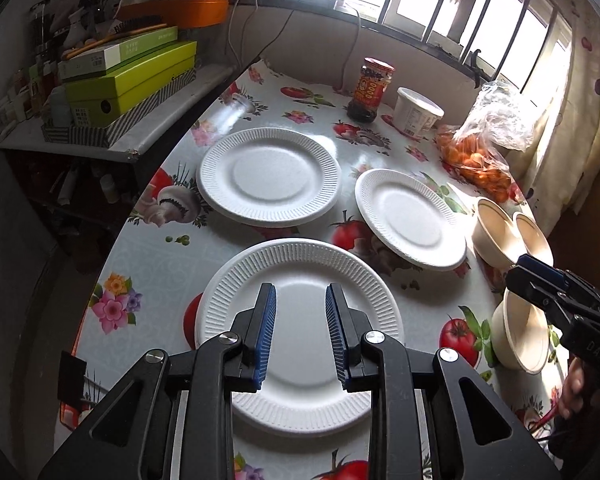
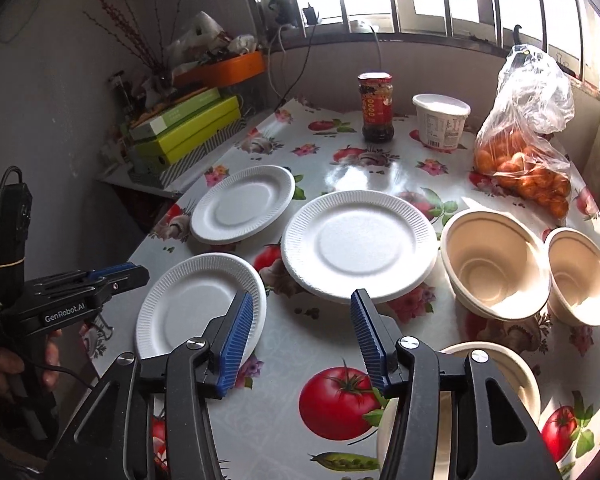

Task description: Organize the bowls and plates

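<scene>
The left gripper (image 1: 301, 304) hangs above the near white plate (image 1: 300, 360), jaws narrow and empty. The right gripper (image 2: 302, 312) stands wider, empty, a bowl (image 2: 516, 376) beneath its right side on the worktop (image 2: 340, 176).

Harsh daylight pours through the barred window (image 1: 440, 4) at the table's (image 2: 284, 344) far edge, blowing out the panes and glaring on the glossy tablecloth. Fisheye curvature bends both views, with dark, vignetted corners and a dim left side.

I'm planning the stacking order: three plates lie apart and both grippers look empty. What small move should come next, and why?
Probably lower the left gripper onto the near plate's rim. Its jaws hang apart with nothing between them, directly above that plate, and the other two plates lie unstacked beyond.
</scene>
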